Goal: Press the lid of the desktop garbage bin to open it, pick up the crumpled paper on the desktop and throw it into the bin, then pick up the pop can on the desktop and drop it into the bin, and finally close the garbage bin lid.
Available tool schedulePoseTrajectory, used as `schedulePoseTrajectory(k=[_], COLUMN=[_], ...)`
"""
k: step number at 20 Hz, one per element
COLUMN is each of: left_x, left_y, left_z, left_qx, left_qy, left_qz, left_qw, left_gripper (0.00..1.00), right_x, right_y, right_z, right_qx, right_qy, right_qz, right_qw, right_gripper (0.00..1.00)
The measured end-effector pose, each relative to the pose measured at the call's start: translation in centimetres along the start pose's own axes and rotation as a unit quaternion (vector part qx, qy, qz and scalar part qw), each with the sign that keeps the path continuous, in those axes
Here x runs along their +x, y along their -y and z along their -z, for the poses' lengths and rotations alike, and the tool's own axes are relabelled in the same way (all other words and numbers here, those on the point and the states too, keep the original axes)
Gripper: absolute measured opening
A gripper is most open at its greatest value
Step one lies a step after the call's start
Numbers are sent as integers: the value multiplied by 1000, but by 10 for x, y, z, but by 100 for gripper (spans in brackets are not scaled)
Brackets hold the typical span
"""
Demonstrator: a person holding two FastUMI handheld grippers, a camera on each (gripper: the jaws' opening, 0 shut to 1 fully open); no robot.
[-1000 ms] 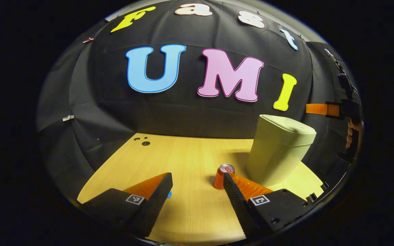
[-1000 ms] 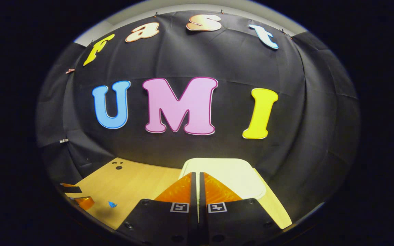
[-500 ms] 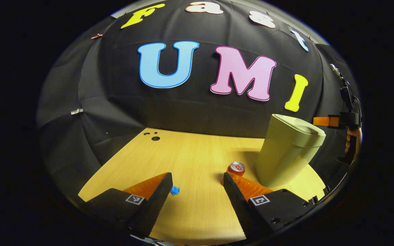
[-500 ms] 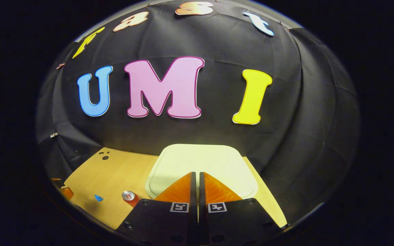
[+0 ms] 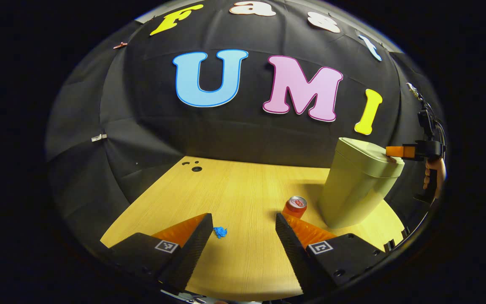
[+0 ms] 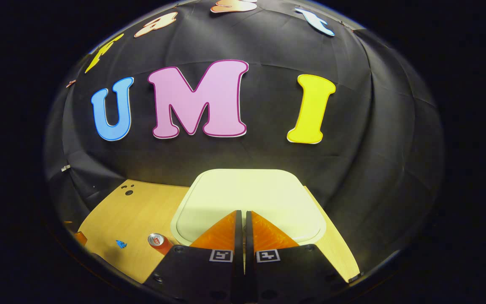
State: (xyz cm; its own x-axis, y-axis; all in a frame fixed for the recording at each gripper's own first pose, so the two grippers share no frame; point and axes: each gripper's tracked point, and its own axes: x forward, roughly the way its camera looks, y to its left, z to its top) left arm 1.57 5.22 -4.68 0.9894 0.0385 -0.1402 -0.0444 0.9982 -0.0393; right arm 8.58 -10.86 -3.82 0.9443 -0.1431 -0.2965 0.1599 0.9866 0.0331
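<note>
A pale green bin (image 5: 359, 185) stands on the wooden desk at the right, lid down. My right gripper (image 6: 243, 213) is shut, its tips resting on the near edge of the bin lid (image 6: 249, 198); in the left gripper view the right gripper (image 5: 395, 152) touches the lid's right edge. A red pop can (image 5: 295, 206) stands upright just left of the bin. A small blue crumpled paper (image 5: 220, 231) lies on the desk. My left gripper (image 5: 243, 219) hovers open above the desk, the paper near its left finger, the can by its right finger. The can (image 6: 158, 241) and paper (image 6: 120, 243) sit low on the left in the right gripper view.
The wooden desk (image 5: 234, 185) stretches back to the black cloth wall. Small round holes (image 5: 194, 168) mark its far left corner. A hand (image 5: 433, 177) holds the right gripper at the right edge.
The right gripper came down and forward onto the bin lid, which now looks larger. The left gripper drew back slightly, bringing the blue paper into sight.
</note>
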Motion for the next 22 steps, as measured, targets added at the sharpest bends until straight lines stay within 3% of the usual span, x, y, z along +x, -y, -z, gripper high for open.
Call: schedulePoseTrajectory(k=[9, 12, 14, 22], left_x=[-2, -8, -13, -45], left_y=[7, 4, 2, -27], left_z=[4, -1, -1, 19], left_qx=[4, 4, 0, -15], left_qy=[-3, 8, 12, 10], left_qz=[10, 8, 9, 6], left_qw=[1000, 1000, 1000, 1000], left_gripper=[96, 95, 96, 96], right_x=[-2, -11, -23, -74], right_y=[-2, 3, -6, -27], right_z=[0, -6, -2, 14], right_qx=[-34, -72, -82, -43], right_qy=[7, 23, 22, 7], right_qz=[3, 26, 15, 9], right_qw=[999, 997, 996, 999], right_gripper=[6, 5, 5, 5])
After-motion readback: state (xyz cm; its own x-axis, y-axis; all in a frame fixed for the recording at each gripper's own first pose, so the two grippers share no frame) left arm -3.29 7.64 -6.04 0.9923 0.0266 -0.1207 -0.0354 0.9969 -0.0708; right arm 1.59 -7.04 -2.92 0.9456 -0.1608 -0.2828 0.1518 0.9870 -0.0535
